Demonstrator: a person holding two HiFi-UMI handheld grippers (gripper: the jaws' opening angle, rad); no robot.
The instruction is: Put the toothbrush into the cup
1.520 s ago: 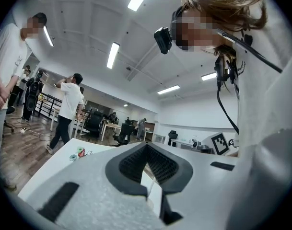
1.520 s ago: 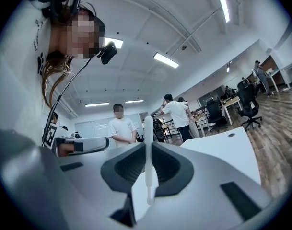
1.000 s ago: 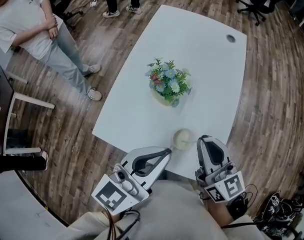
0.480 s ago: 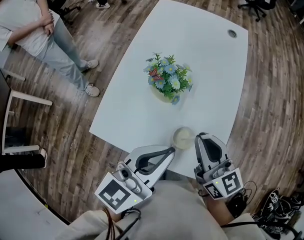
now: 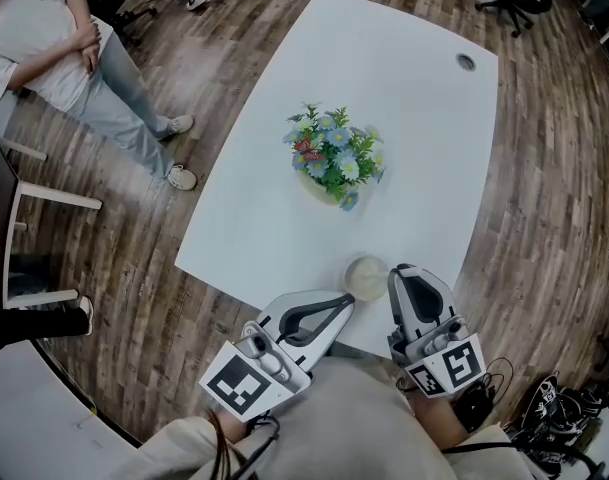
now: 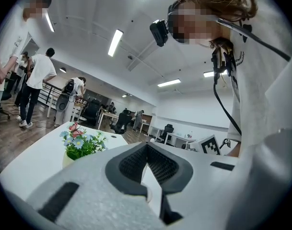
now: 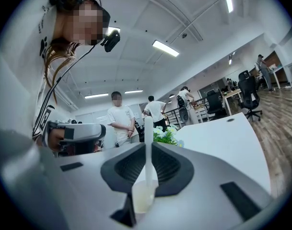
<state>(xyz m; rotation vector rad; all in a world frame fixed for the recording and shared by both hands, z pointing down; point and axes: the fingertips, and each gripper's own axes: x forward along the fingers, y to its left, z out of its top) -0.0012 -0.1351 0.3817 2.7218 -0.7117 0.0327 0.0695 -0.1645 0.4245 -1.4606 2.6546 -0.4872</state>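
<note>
Right tongs (image 7: 148,150) are clamped on a white toothbrush (image 7: 148,126); its thin stem sticks out past the tips, pale end down between the pads. Left tongs (image 6: 146,145) are closed, tips meeting, nothing in them. Cup (image 5: 366,277) stands on the white surface (image 5: 414,118) near its edge, just ahead of the left tongs' (image 5: 344,299) tip and just beside the right tongs' (image 5: 406,272) tip, on their left. Flower pot (image 5: 334,163) sits well beyond both tongs, mid-surface. Toothbrush is outside the cup.
</note>
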